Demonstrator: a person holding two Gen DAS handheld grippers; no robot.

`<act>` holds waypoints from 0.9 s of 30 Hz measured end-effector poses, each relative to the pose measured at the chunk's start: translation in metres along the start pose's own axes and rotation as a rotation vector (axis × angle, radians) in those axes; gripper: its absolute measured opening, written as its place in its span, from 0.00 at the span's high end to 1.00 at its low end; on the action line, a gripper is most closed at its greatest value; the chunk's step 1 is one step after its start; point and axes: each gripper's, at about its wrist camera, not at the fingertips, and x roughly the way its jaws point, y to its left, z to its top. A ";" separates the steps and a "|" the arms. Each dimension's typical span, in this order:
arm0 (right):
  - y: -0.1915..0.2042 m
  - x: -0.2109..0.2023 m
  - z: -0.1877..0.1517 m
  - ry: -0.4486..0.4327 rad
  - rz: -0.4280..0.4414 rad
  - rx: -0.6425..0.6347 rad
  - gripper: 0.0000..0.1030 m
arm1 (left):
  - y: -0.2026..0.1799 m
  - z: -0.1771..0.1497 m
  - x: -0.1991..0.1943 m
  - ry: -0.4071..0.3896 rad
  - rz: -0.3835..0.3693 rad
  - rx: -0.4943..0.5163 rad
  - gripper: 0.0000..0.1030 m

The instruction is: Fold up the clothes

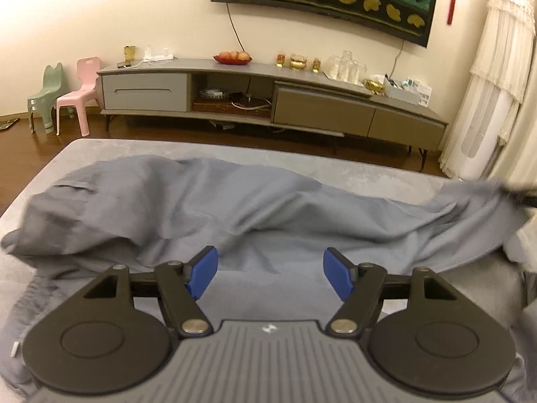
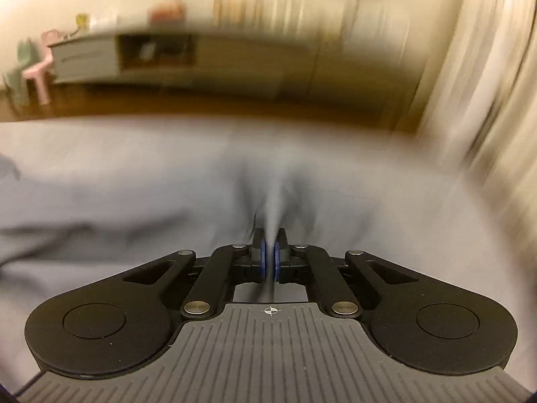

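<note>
- A grey-blue garment [image 1: 208,201] is seen spread, rumpled, across a grey padded surface [image 1: 352,174].
- The left gripper [image 1: 270,273] is held over the garment's near edge, blue pads [image 1: 203,273] spread wide, nothing between them.
- The right gripper [image 2: 270,255] is pressed together, a fold of garment [image 2: 134,194] pinched; the view is motion-blurred.

Grey-blue garment [image 1: 208,201], rumpled, spread across grey surface [image 1: 352,174]
</note>
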 end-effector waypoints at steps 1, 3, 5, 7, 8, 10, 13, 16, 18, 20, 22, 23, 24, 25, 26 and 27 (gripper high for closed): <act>0.012 -0.017 0.005 -0.103 -0.064 -0.116 1.00 | 0.001 0.001 -0.001 -0.003 -0.001 -0.006 0.31; 0.024 -0.030 0.001 -0.164 -0.103 -0.198 0.99 | 0.003 0.001 0.000 0.001 -0.007 -0.016 0.31; 0.017 -0.006 -0.018 0.063 -0.008 -0.173 0.67 | 0.007 0.001 0.002 0.015 -0.004 -0.029 0.31; -0.006 0.002 -0.046 0.212 0.054 -0.028 0.54 | 0.016 0.004 0.001 0.016 0.008 -0.050 0.31; -0.022 -0.010 -0.060 0.221 0.063 0.083 0.49 | 0.025 0.008 -0.003 0.004 0.018 -0.068 0.31; -0.054 -0.044 -0.091 0.212 0.095 0.320 0.30 | 0.050 0.017 -0.013 -0.034 0.050 -0.133 0.30; -0.097 -0.098 -0.145 0.182 0.180 0.654 0.10 | 0.104 0.026 -0.035 -0.090 0.120 -0.268 0.23; -0.108 -0.121 -0.179 0.223 0.251 0.799 0.09 | 0.148 0.018 -0.052 -0.088 0.166 -0.323 0.18; -0.102 -0.122 -0.191 0.276 0.306 0.822 0.09 | 0.164 0.009 -0.054 -0.069 0.211 -0.342 0.12; -0.087 -0.115 -0.190 0.301 0.345 0.804 0.08 | 0.170 0.004 -0.044 -0.025 0.249 -0.340 0.11; -0.075 -0.108 -0.184 0.297 0.360 0.761 0.07 | 0.164 0.001 -0.027 0.023 0.264 -0.299 0.10; -0.069 -0.105 -0.180 0.294 0.367 0.740 0.07 | 0.161 0.000 -0.019 0.042 0.266 -0.279 0.10; -0.063 -0.105 -0.178 0.292 0.370 0.717 0.07 | 0.156 -0.001 -0.011 0.054 0.259 -0.259 0.10; -0.059 -0.104 -0.177 0.295 0.371 0.687 0.08 | 0.151 -0.001 -0.003 0.066 0.252 -0.240 0.10; -0.055 -0.104 -0.176 0.305 0.360 0.646 0.15 | 0.146 -0.001 0.005 0.077 0.247 -0.217 0.10; -0.050 -0.106 -0.175 0.316 0.347 0.604 0.23 | 0.141 0.000 0.015 0.086 0.251 -0.187 0.14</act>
